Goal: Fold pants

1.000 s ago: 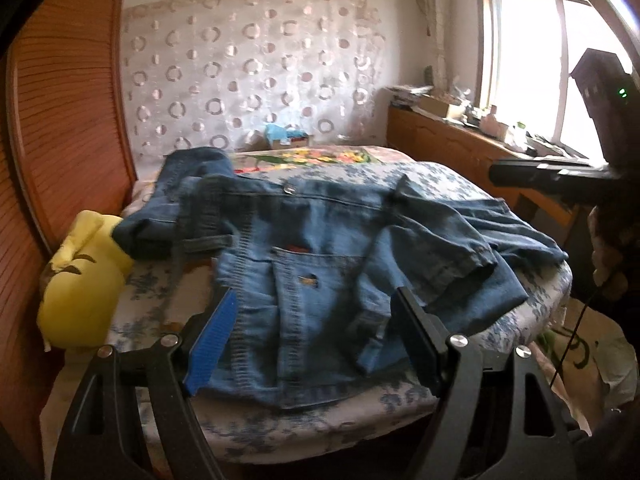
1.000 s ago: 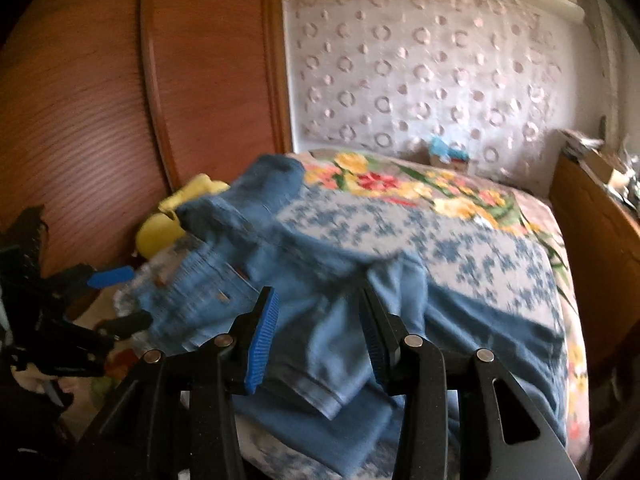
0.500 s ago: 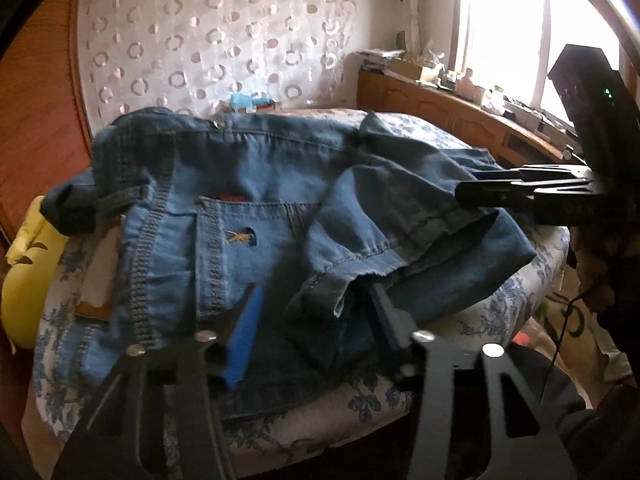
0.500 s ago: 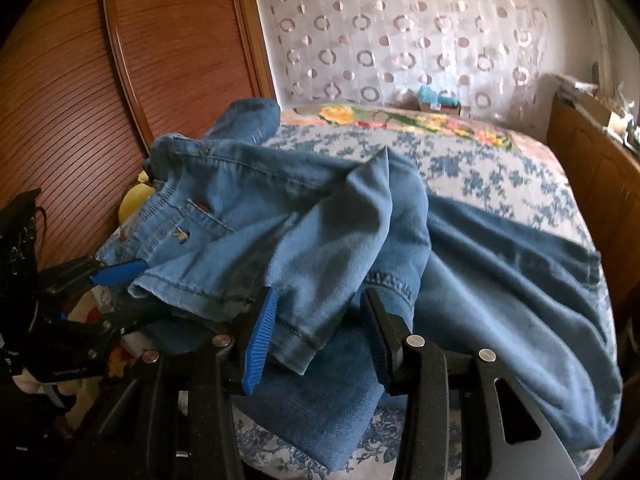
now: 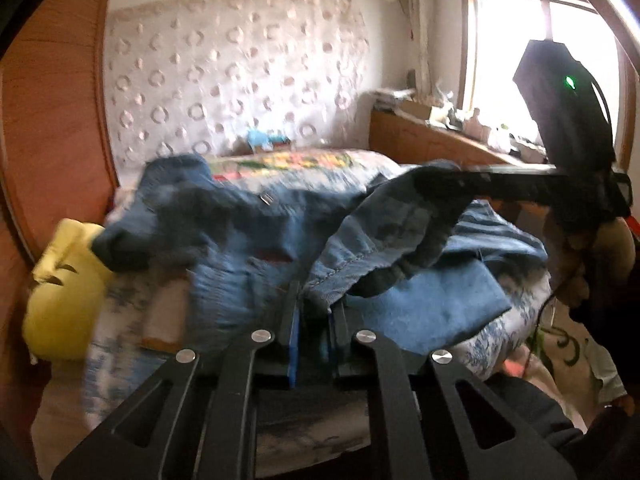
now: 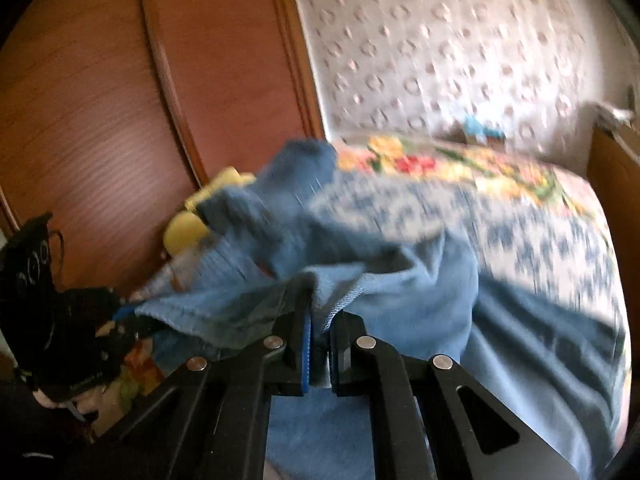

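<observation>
Writing or brands: none legible in either view; a small dark patch on the pants (image 5: 280,256) near the waistband is too blurred to read. Item held: blue denim pants, heaped on the near end of the bed (image 6: 540,240), one leg trailing down the near right side in my right view. My left claw (image 5: 314,312) is closing with a hemmed fold of the denim pinched between its blue-lined pads. My right claw (image 6: 318,320) is clamped tight on another bunched edge of the same pants; seen from my left view it (image 5: 452,184) holds the cloth raised above the heap. Surface: bed with a blue-and-white flowered cover, a brighter yellow, red and green flowered cover (image 6: 460,164) toward the far end. A yellow cushion (image 5: 60,292) lies at the bed's left edge, against a reddish wooden panel (image 6: 120,100). Room: pale wall hanging with ring pattern (image 5: 240,76) behind the bed, a small blue object at its foot, too blurred to name; a window (image 5: 540,64), overexposed; a wooden sideboard (image 5: 432,140) below it carrying clutter I cannot make out. Both views are smeared by motion, so seams and pockets are indistinct. Each view's lower part is covered by my own claw's black frame.
</observation>
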Demonstrator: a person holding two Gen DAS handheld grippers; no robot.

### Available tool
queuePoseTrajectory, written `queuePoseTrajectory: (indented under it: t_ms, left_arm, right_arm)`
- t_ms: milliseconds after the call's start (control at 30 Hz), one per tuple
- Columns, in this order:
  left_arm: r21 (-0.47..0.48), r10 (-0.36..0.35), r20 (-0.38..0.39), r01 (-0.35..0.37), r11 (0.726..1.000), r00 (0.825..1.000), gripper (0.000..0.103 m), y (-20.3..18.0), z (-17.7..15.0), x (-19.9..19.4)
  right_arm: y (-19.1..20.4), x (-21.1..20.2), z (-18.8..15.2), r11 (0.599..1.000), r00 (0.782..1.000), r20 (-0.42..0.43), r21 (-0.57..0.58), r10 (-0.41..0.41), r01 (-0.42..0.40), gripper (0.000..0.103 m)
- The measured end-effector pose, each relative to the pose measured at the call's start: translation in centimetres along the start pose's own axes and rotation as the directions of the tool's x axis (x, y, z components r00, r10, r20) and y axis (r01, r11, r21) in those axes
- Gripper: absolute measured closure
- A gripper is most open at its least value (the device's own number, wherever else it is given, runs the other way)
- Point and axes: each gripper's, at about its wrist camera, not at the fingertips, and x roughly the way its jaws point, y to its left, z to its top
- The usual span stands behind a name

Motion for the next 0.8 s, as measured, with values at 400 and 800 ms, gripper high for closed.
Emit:
queuePoseTrajectory:
  t_ms: [400, 800]
  left_arm:
    - [-0.078, 0.084, -0.035, -0.086, 0.993, 0.996, 0.091, 4.9, -1.9, -1.5]
    - [-0.103, 0.089, -0.055, -0.095, 0.99, 0.994, 0.065, 5.8, -2.9, -1.5]
  right_arm:
    - [5.9, 7.9, 9.2, 0.991, 0.998, -0.03, -0.119, 0.064, -0.067, 0.097]
    - [7.2, 12.3, 9.8, 0.986, 0.995, -0.085, -0.158, 0.046, -0.059, 0.056]
